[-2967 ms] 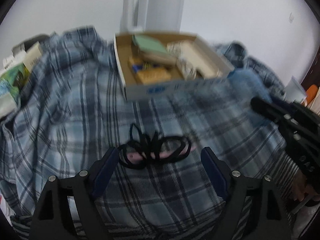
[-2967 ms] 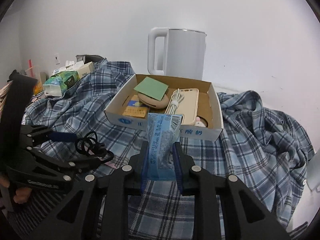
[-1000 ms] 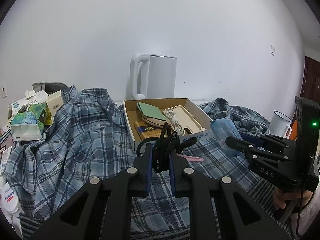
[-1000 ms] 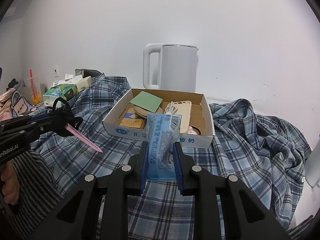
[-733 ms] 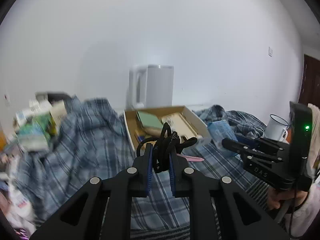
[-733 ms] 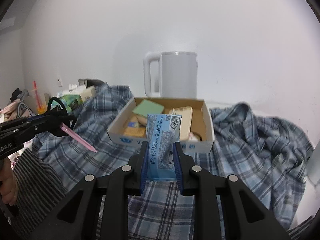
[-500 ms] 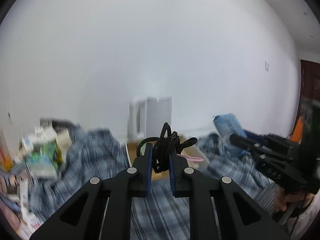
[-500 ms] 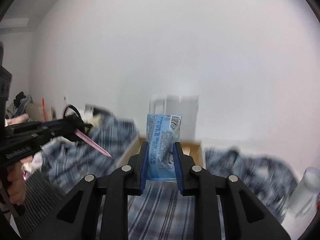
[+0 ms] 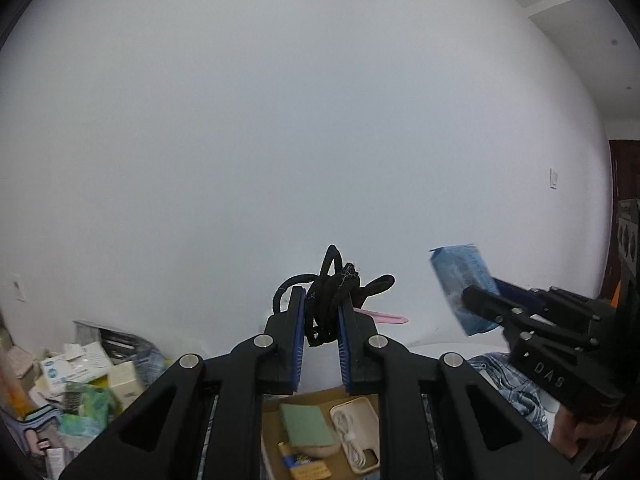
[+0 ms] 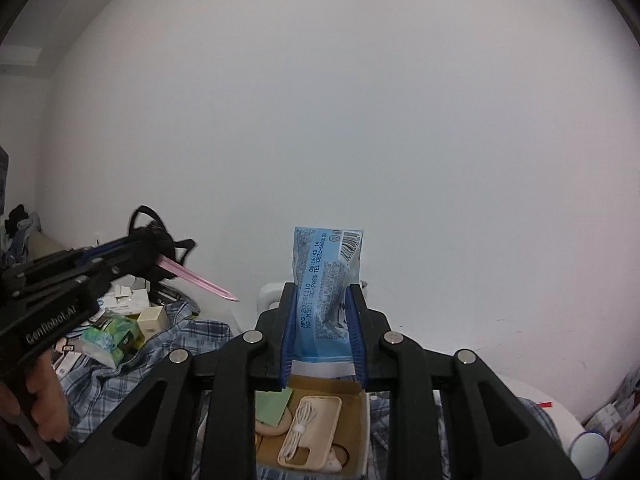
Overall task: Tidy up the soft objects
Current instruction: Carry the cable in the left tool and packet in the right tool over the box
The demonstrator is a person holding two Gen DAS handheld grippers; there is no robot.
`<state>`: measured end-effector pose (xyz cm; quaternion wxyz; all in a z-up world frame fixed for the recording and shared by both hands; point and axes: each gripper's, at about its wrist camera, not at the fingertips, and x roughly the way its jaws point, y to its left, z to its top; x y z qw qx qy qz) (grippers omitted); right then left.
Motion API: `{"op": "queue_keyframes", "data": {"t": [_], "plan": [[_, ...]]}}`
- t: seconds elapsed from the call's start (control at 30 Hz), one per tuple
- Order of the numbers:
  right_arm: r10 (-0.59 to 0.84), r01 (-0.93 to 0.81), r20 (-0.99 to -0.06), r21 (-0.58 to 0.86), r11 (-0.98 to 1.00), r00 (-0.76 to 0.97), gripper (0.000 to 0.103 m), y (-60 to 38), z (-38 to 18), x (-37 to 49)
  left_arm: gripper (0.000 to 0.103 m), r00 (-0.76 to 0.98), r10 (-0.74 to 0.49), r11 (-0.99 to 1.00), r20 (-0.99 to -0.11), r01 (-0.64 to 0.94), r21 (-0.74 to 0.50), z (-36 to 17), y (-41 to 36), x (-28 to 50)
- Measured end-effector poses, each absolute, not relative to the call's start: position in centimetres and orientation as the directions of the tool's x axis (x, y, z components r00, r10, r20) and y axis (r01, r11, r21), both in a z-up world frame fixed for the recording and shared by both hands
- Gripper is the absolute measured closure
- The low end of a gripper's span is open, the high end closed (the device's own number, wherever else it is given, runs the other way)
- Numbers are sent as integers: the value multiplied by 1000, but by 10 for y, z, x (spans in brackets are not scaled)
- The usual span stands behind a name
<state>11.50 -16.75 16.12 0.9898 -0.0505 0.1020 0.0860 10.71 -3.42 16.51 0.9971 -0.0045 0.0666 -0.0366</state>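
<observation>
My left gripper [image 9: 322, 304] is shut on a bundle of black hair ties [image 9: 334, 280] with a pink strip [image 9: 384, 318] sticking out to the right, held high against the white wall. My right gripper [image 10: 322, 300] is shut on a light blue tissue packet [image 10: 326, 288] that stands upright between the pads. In the left wrist view the right gripper [image 9: 480, 300] shows at the right with the packet [image 9: 462, 276]. The left gripper [image 10: 136, 248] with the ties [image 10: 150, 232] shows at the left of the right wrist view. A plaid shirt [image 10: 132, 364] lies below.
A cardboard box [image 10: 352, 420] with a green note pad [image 9: 306, 424], a beige phone case and a white cable [image 10: 298, 428] sits under both grippers. A white kettle [image 10: 268, 292] stands behind it. Tissue packs and small boxes [image 9: 80, 372] pile up at the left. A cup [image 10: 590, 448] is at the right.
Both grippers have risen together, keeping their holds. The shirt and box have dropped to the bottom edge of both views, and the wall fills most of each.
</observation>
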Motion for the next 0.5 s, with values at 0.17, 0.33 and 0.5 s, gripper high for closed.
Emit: {"op": "queue_keyframes", "data": {"t": [0.17,0.33,0.5], "plan": [[132,-152,-253,-59,987,958,81,-170,143,163,88,968,-109,994,-227,107,-21,151,-36,168],[127,-145,-351,-25,989,928,81,-178,102,199,88,932,-116,993,-343,110,-39,121,-32,211],[134,-153,-464,-3,988,876,81,-180,54,230,88,889,-103,995,-445,98,-35,83,-27,244]]}}
